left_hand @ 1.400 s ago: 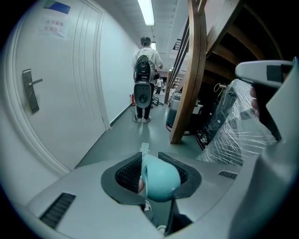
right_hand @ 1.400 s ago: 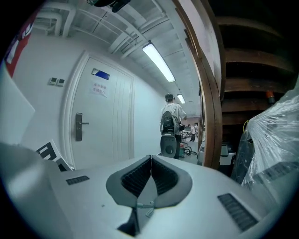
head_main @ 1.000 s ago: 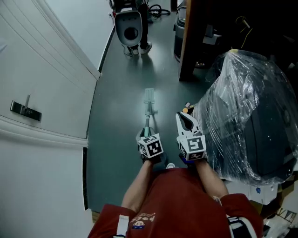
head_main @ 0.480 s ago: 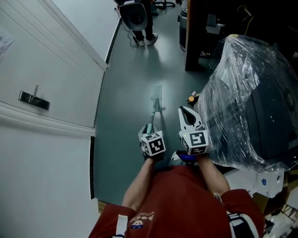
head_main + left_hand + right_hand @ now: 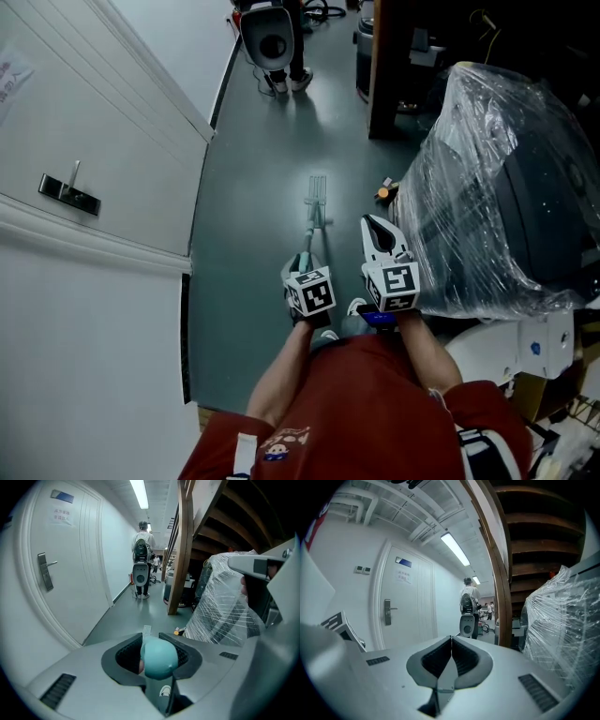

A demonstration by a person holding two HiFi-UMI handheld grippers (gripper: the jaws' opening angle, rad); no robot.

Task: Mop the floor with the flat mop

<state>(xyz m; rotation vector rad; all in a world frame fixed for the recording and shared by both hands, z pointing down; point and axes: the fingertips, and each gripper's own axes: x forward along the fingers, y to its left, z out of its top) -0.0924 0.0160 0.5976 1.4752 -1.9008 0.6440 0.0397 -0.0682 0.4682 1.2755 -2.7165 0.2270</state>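
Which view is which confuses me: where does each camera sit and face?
Head view: on the head, looking down at floor and mop; shows left gripper, right gripper, forearms.
Left gripper view: on that gripper, facing ahead along the floor; jaws shut on mop.
Right gripper view: likewise; jaws shut, empty.
All share door, wrapped bundle.

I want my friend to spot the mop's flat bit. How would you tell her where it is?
Find the big plastic-wrapped bundle on the right of the green floor. Left of it, a teal mop handle runs forward from the left gripper to the flat mop head. It's the only pale, thin rectangle lying on the floor; the orange thing nearby is much smaller.
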